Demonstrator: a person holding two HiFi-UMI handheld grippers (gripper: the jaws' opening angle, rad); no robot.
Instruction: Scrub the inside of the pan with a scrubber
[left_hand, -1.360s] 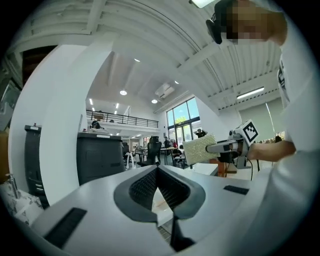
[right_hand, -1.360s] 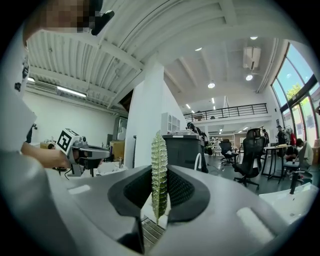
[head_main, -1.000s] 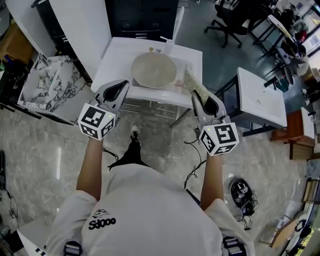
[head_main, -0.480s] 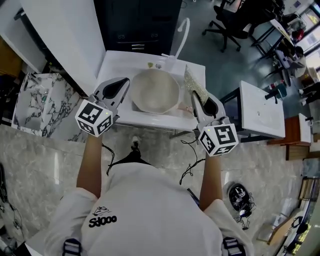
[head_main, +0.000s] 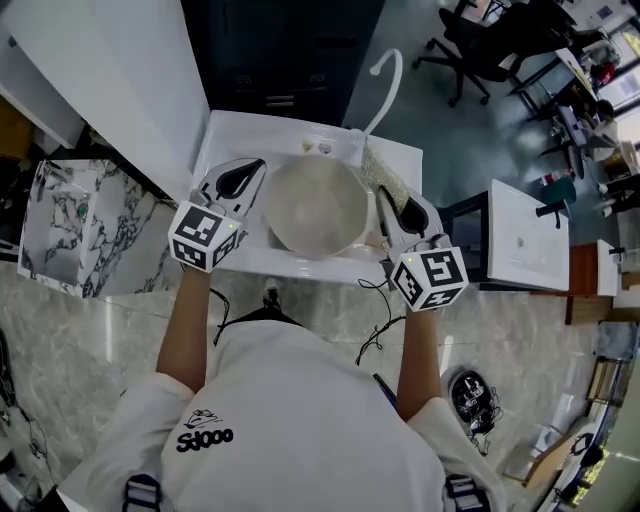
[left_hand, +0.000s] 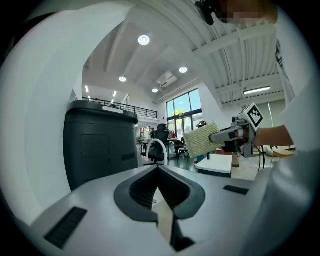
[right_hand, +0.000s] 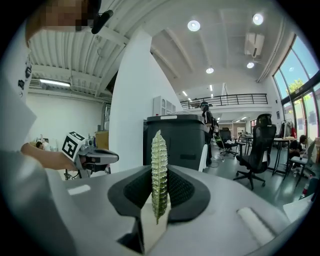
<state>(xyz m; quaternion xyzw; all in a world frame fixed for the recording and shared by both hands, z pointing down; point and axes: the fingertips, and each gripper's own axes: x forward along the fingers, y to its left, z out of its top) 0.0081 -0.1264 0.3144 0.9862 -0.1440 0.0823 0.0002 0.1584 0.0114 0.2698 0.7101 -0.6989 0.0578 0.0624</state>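
Observation:
A round beige pan (head_main: 312, 205) sits in the white sink basin (head_main: 235, 135). My left gripper (head_main: 254, 164) is shut with nothing in it, at the pan's left rim. My right gripper (head_main: 383, 191) is shut on a flat green-and-beige scrubber (head_main: 377, 168), held on edge beside the pan's right rim. In the right gripper view the scrubber (right_hand: 159, 172) stands upright between the jaws, with the left gripper (right_hand: 96, 157) off to the left. The left gripper view shows the scrubber (left_hand: 202, 139) in the air to the right; the pan is hidden there.
A white curved faucet (head_main: 386, 84) rises behind the sink, close to the scrubber. A tall dark cabinet (head_main: 280, 45) stands behind it. A white panel (head_main: 110, 70) is at the left, a small white table (head_main: 527, 237) at the right, and office chairs (head_main: 470, 40) further back.
The person has stepped up to the sink, so the pan now lies between the two grippers. The scrubber has stayed in the right gripper throughout.

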